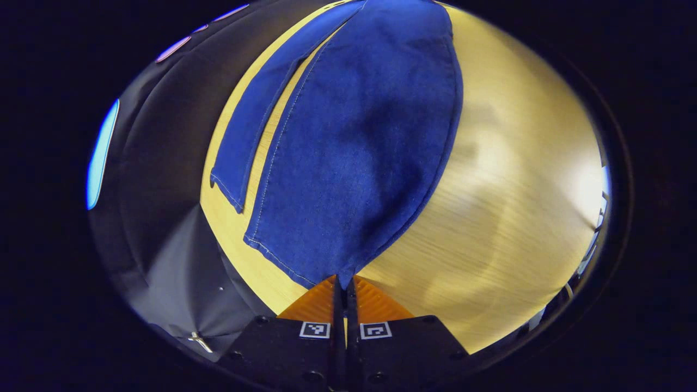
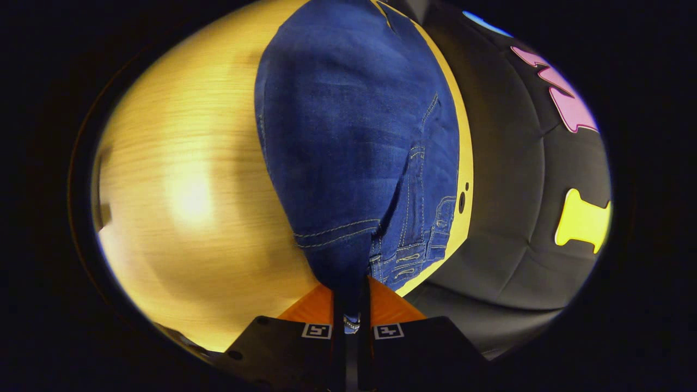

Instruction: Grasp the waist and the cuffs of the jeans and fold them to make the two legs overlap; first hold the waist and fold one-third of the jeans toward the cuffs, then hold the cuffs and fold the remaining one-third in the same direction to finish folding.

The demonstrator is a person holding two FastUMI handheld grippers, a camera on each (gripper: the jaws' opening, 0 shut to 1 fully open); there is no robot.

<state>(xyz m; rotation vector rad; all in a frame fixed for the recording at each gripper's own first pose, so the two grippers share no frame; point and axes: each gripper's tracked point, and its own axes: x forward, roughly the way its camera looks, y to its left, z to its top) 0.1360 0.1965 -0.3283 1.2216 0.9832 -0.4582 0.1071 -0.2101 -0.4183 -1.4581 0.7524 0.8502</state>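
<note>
Left hand-held gripper [image 1: 344, 287] clamped on jeans [image 1: 359, 152] cuff, right hand-held gripper [image 2: 351, 296] clamped on waist

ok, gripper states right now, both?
Left gripper: closed on the cuff end of the jeans.
Right gripper: closed on the waist end of the jeans.
</note>
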